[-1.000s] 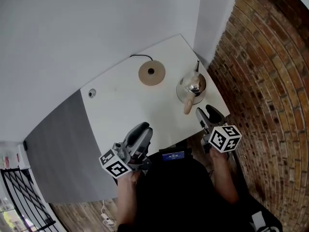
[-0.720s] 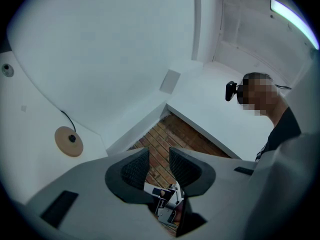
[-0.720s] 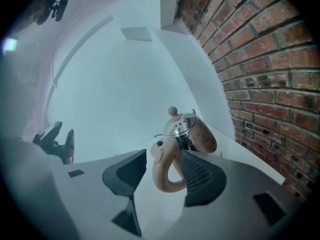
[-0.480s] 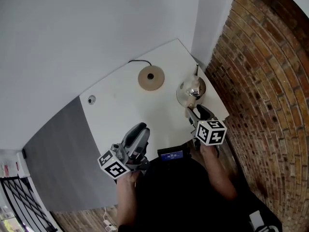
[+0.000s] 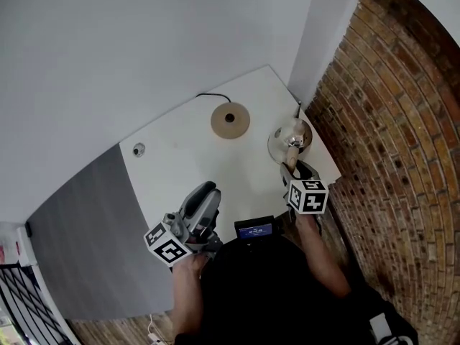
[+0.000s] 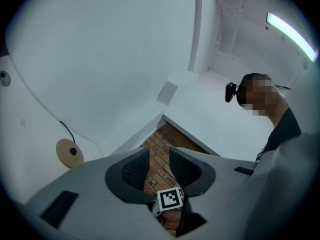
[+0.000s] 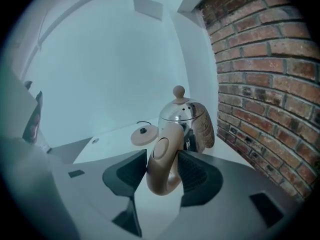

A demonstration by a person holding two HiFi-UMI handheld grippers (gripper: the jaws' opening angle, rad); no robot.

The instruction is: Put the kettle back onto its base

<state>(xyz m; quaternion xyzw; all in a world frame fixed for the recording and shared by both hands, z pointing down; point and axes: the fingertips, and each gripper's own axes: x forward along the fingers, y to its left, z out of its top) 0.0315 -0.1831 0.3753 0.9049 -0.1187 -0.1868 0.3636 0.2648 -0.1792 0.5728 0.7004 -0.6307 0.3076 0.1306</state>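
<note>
While stretched forward past the near edge of the white table (image 5: 180, 160), kept the right gripper (image 7: 162, 173) low and roughly level, right forearm reaching out from the body toward the brick wall (image 5: 392, 142). Closed its jaws narrowly on the tan handle (image 7: 162, 159) of the kettle (image 5: 291, 136), both pads lying against the handle's sides. Stood the chrome kettle upright on the table's right part, close to the brick wall, knobbed lid on top. Lay the round tan base (image 5: 230, 120) farther back and to the left, clearly apart from the kettle, with a dark cord (image 5: 208, 95) running off behind it. Held the left gripper (image 6: 159, 166) back at the table's near edge, tilted upward toward wall and ceiling, jaws a narrow gap apart with nothing between them.
</note>
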